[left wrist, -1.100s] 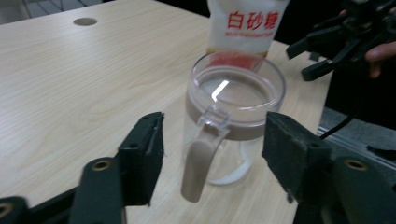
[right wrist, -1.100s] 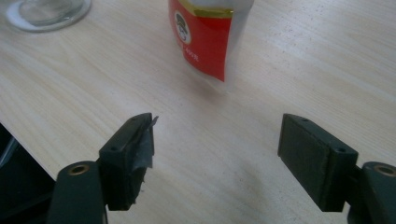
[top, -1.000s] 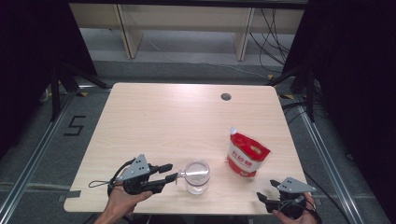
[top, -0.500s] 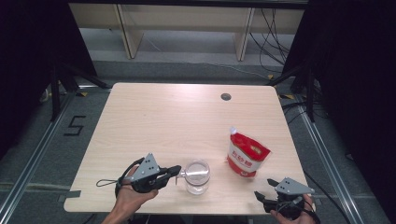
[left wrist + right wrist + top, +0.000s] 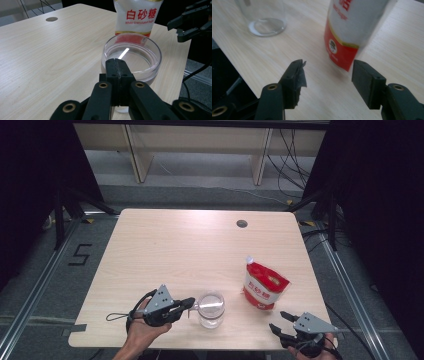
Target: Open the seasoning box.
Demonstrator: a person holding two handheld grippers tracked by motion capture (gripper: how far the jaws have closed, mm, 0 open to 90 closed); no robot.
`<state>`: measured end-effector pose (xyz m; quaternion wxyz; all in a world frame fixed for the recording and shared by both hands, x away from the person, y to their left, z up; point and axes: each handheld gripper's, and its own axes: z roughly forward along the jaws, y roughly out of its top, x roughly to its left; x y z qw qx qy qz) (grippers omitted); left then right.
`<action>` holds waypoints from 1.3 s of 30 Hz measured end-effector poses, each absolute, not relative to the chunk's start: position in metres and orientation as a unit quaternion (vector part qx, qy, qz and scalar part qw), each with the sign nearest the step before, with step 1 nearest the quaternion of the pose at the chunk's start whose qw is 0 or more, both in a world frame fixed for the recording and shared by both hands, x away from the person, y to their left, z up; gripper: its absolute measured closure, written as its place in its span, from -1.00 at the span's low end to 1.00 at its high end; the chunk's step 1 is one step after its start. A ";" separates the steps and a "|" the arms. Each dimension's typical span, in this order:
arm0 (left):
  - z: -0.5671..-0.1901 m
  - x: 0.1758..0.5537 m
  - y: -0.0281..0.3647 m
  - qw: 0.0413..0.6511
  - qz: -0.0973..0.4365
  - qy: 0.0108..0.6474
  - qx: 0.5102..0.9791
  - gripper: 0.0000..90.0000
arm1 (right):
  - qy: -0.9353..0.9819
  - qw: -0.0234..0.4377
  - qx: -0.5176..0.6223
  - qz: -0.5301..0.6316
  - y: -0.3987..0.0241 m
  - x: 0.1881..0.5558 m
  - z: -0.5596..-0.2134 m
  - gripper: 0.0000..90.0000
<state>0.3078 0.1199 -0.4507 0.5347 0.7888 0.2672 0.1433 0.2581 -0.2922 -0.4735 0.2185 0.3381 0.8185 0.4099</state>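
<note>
A clear glass jar (image 5: 211, 312) stands near the table's front edge, with a bright streak across its inside (image 5: 124, 53). My left gripper (image 5: 190, 302) lies level just left of it. Its jaws are shut together with nothing between them, tips (image 5: 117, 65) right at the jar's near rim; contact is unclear. A red and white bag of sugar (image 5: 264, 287) stands upright to the jar's right. At the front right corner is my right gripper (image 5: 278, 320), whose jaws have just been closing. They stand apart (image 5: 328, 71), empty, short of the bag (image 5: 352, 25).
The light wood table (image 5: 190, 250) has a round cable hole (image 5: 242, 223) at its far right. The right hand hangs over the front right edge. Dark curtains flank the table and shelving stands behind it. The right gripper (image 5: 190, 25) also shows beyond the jar.
The left gripper's jaws have shut and it has edged slightly right, up to the jar. The right gripper's jaws have narrowed. Jar and bag have not moved.
</note>
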 end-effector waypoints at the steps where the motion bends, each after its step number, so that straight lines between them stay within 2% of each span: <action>1: -0.451 0.308 0.120 0.536 0.142 0.270 0.787 0.98 | 0.817 0.220 0.331 0.417 -0.291 0.258 -0.473 0.02; 3: -0.451 0.308 0.120 0.534 0.147 0.266 0.789 0.98 | 0.814 0.215 0.327 0.430 -0.286 0.258 -0.473 0.06; 5: -0.451 0.308 0.120 0.536 0.149 0.261 0.789 0.98 | 0.813 0.205 0.305 0.451 -0.277 0.259 -0.473 0.20; 9: -0.452 0.306 0.120 0.536 0.146 0.271 0.786 0.98 | 0.804 0.196 0.298 0.475 -0.266 0.260 -0.469 0.35; 12: -0.452 0.308 0.120 0.531 0.154 0.258 0.792 0.99 | 0.805 0.184 0.297 0.480 -0.259 0.263 -0.466 0.38; 20: -0.453 0.308 0.120 0.536 0.153 0.258 0.789 0.98 | 0.804 0.194 0.255 0.501 -0.234 0.272 -0.460 0.69; 26: -0.455 0.308 0.122 0.539 0.145 0.270 0.784 0.98 | 0.805 0.173 0.250 0.509 -0.216 0.279 -0.458 0.76; 39: -0.455 0.308 0.123 0.536 0.146 0.268 0.787 0.98 | 0.814 0.187 0.214 0.507 -0.187 0.292 -0.451 0.98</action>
